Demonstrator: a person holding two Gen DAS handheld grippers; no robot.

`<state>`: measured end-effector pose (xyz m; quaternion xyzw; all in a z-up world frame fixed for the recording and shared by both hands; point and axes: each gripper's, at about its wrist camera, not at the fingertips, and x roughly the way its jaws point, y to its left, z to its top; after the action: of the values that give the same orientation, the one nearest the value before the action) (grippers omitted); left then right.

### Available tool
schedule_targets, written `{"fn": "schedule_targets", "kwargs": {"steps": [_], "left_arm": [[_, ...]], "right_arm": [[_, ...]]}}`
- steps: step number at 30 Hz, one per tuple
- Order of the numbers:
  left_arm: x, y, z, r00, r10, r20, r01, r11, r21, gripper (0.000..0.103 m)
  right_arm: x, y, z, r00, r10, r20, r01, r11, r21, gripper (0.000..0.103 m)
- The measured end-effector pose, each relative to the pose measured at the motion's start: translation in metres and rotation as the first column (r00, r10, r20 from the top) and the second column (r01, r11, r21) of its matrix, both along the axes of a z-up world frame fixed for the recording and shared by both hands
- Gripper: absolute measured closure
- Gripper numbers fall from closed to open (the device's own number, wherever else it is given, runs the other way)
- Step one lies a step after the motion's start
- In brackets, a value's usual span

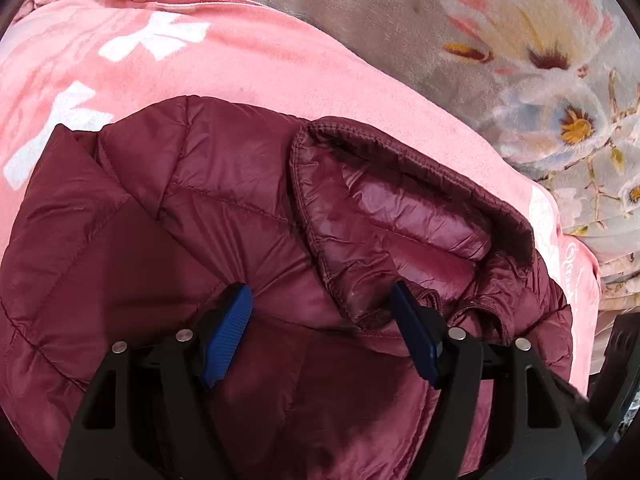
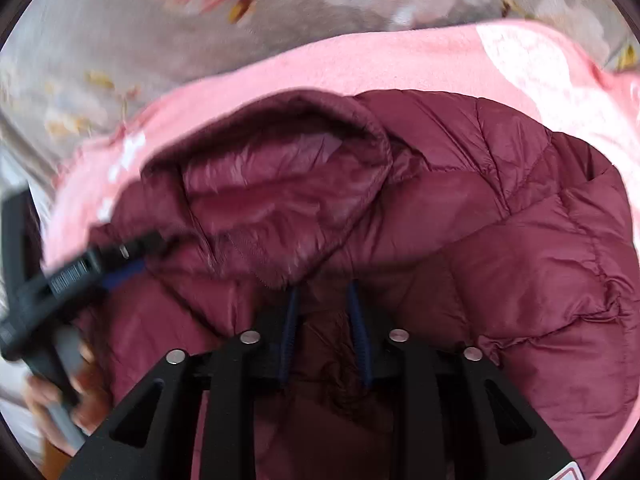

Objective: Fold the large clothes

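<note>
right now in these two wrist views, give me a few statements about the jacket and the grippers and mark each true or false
1. The maroon puffer jacket lies on a pink blanket. True.
2. The left gripper has its jaws clamped tight on the hood. False: they stand wide apart over the jacket, pinching nothing.
3. The hood lies with its shiny lining facing up. True.
4. The bedding under the pink blanket is plain white. False: it is a grey floral cover.
5. The right gripper has a narrower gap than the left. True.
</note>
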<state>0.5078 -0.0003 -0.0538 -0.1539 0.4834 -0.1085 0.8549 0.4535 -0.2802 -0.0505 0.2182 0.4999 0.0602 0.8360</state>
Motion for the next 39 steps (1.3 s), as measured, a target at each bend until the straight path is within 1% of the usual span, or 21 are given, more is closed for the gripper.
{"fn": "schedule_targets", "kwargs": {"steps": [1,3,5,6,9,10,11,12,14,15,16,17,19,22,24,25,28,29,32,37,39], "left_arm": [[0.001,0.001,0.000,1.000,0.001,-0.003,-0.001,1.000,-0.009,0.034],[0.003,0.005,-0.001,1.000,0.007,-0.016,-0.008,0.999,-0.039,0.035],[0.005,0.008,0.000,1.000,0.007,-0.031,-0.009,0.998,-0.066,0.045],[0.006,0.009,-0.001,0.999,0.004,-0.042,-0.008,0.996,-0.085,0.047],[0.008,0.018,-0.002,0.997,0.008,-0.075,-0.020,0.987,-0.160,0.060],[0.009,0.020,-0.003,0.996,0.004,-0.088,-0.020,0.983,-0.184,0.067],[0.008,0.021,-0.002,0.995,0.002,-0.096,-0.021,0.980,-0.197,0.073],[0.008,0.022,-0.002,0.995,-0.001,-0.100,-0.020,0.979,-0.203,0.075],[0.008,0.019,0.001,0.995,-0.010,-0.096,-0.010,0.979,-0.203,0.083],[0.009,0.017,0.003,0.995,-0.017,-0.095,-0.002,0.980,-0.197,0.085],[0.010,0.014,0.005,0.995,-0.022,-0.095,0.004,0.982,-0.187,0.087],[0.010,0.012,0.006,0.995,-0.024,-0.094,0.006,0.984,-0.178,0.090],[0.012,0.008,0.009,0.996,-0.025,-0.091,0.012,0.989,-0.149,0.095],[0.008,0.008,0.018,0.998,-0.033,-0.058,0.026,0.993,-0.115,0.097],[0.001,0.010,0.022,0.999,-0.040,-0.030,0.037,0.995,-0.087,0.097],[0.000,0.009,0.020,0.999,-0.044,-0.028,0.042,0.997,-0.071,0.097],[0.000,0.005,0.000,0.997,-0.053,-0.051,0.052,0.998,-0.027,0.097],[0.000,0.006,-0.005,0.997,-0.049,-0.051,0.048,0.998,-0.035,0.097],[-0.002,0.006,-0.010,0.998,-0.052,-0.021,0.052,0.998,-0.037,0.097],[-0.011,0.000,-0.014,0.995,-0.080,0.064,0.078,0.996,0.030,0.096],[-0.014,-0.005,-0.013,0.993,-0.084,0.088,0.078,0.995,0.070,0.095]], "right_arm": [[0.003,-0.007,-0.001,1.000,-0.026,0.001,0.026,0.997,0.073,0.062],[0.008,-0.015,-0.004,0.998,-0.063,0.006,0.061,0.982,0.178,0.056],[0.011,-0.018,-0.003,0.997,-0.078,0.016,0.071,0.965,0.252,0.056],[0.011,-0.018,-0.003,0.996,-0.081,0.025,0.070,0.954,0.293,0.056],[0.012,-0.016,0.000,0.996,-0.080,0.042,0.059,0.928,0.367,0.056],[0.012,-0.015,0.001,0.995,-0.084,0.046,0.059,0.920,0.388,0.055],[0.013,-0.014,0.002,0.995,-0.086,0.050,0.059,0.914,0.400,0.054],[0.014,-0.013,0.005,0.994,-0.090,0.055,0.060,0.910,0.409,0.054],[0.017,-0.009,0.010,0.993,-0.098,0.063,0.066,0.920,0.386,0.053],[0.021,-0.006,0.012,0.993,-0.101,0.055,0.076,0.933,0.351,0.053],[0.025,-0.003,0.012,0.993,-0.104,0.048,0.083,0.942,0.325,0.054],[0.026,-0.001,0.011,0.993,-0.107,0.040,0.090,0.948,0.305,0.059],[0.027,0.005,0.013,0.995,-0.090,0.040,0.076,0.961,0.265,0.095],[0.010,0.010,0.029,0.991,-0.062,0.120,0.034,0.975,0.221,0.096],[-0.003,0.014,0.033,0.986,-0.036,0.161,0.017,0.992,0.122,0.096],[-0.002,0.017,0.025,0.990,-0.024,0.139,0.018,0.999,0.047,0.096],[0.005,0.012,-0.009,0.999,-0.033,0.037,0.032,0.999,0.012,0.098],[0.005,0.009,-0.013,0.999,-0.029,0.033,0.029,1.000,0.003,0.099],[0.005,0.021,-0.016,0.998,-0.003,0.062,0.008,0.996,-0.094,0.100],[0.004,0.037,-0.016,0.995,0.025,0.101,-0.003,0.976,-0.216,0.101],[0.005,0.038,-0.015,0.994,0.031,0.102,-0.007,0.974,-0.224,0.100]]}}
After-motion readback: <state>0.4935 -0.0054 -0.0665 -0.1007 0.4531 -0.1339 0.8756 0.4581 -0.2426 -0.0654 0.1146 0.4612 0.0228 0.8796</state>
